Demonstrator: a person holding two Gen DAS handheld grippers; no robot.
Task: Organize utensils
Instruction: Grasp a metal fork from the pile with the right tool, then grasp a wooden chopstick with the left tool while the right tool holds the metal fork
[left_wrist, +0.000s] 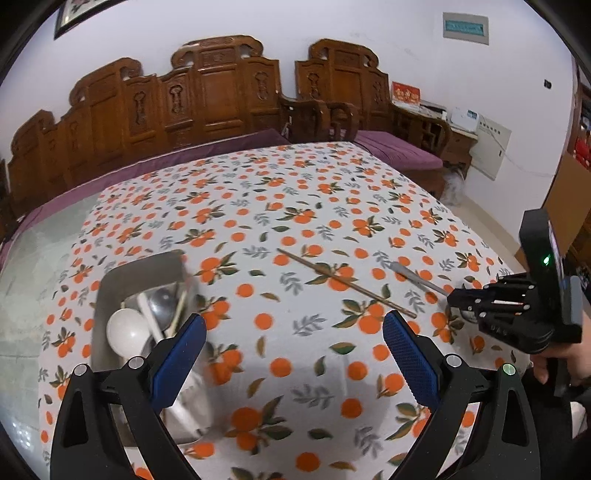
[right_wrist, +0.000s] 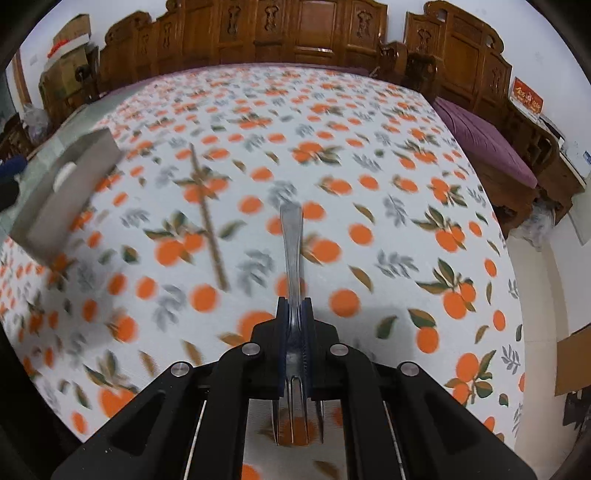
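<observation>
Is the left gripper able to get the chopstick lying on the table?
Probably yes. The left gripper is open and holds nothing, and the chopstick lies alone on the tablecloth just ahead of its fingers. The right gripper, shut on the fork, is off to the side.

Fork (right_wrist: 293, 254) neck hidden betw. tool pads (right_wrist: 306, 332)

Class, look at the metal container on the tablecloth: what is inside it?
Inside the metal container show a white spoon, a metal spoon and pale sticks, perhaps chopsticks. The left gripper covers its near end, so anything there is hidden.
</observation>
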